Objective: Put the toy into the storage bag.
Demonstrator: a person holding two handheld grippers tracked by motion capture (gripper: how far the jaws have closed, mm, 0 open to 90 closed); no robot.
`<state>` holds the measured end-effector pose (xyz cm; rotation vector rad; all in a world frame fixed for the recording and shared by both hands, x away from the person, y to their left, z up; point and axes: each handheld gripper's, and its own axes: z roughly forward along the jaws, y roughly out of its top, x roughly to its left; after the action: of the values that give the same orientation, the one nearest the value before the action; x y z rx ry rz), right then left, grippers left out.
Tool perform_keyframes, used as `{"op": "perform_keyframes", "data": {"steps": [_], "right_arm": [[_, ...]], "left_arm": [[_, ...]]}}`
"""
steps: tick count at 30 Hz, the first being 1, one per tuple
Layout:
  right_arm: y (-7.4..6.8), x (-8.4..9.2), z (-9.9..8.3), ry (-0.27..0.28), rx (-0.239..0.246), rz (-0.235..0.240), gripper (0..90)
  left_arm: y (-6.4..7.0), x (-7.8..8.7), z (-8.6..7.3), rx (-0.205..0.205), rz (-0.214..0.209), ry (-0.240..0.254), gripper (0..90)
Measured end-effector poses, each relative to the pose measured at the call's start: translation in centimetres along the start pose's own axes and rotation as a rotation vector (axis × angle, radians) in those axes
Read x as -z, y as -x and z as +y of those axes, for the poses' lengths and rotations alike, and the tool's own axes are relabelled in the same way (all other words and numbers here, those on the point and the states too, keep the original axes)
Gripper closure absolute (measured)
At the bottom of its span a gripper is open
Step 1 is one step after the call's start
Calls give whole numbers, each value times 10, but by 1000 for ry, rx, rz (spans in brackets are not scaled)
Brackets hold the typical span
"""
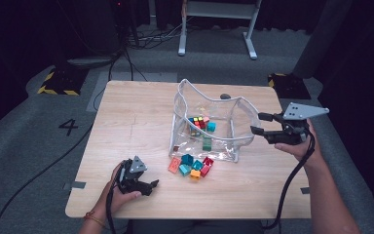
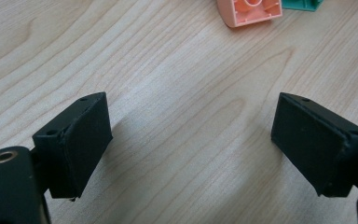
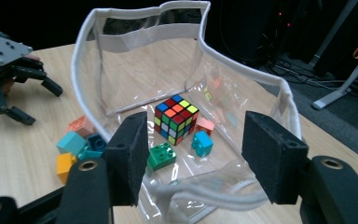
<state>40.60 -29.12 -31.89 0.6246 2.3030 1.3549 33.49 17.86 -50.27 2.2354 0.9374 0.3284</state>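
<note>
Clear pouch (image 3: pixel 242 70) holds a puzzle cube (image 3: pixel 175 118) and bricks (image 3: pixel 164 155); both tongs open, empty.

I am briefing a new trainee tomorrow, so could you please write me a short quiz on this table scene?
1. True or false: the multicoloured puzzle cube lies inside the clear plastic pouch with white trim.
2. Which is between the right gripper jaws? A) a green brick B) nothing gripped, jaws open by the pouch's rim C) the cube
3. Fill in: the left gripper rests with open jaws over the bare ______ table, near the loose pile of coloured plastic building bricks.

Key: 1 true; 2 B; 3 wooden.
</note>
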Motion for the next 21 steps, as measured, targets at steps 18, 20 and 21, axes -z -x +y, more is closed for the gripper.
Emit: {"op": "perform_keyframes", "data": {"steps": [18, 20, 21], "right_arm": [[-42, 16, -42, 9, 38, 39, 450], [-47, 12, -49, -6, 37, 50, 451], [-50, 9, -55, -9, 37, 64, 455]], "left_arm": [[0, 0, 0, 0, 0, 0, 122], [0, 0, 0, -1, 0, 0, 122], [0, 0, 0, 0, 0, 0, 122]]}}
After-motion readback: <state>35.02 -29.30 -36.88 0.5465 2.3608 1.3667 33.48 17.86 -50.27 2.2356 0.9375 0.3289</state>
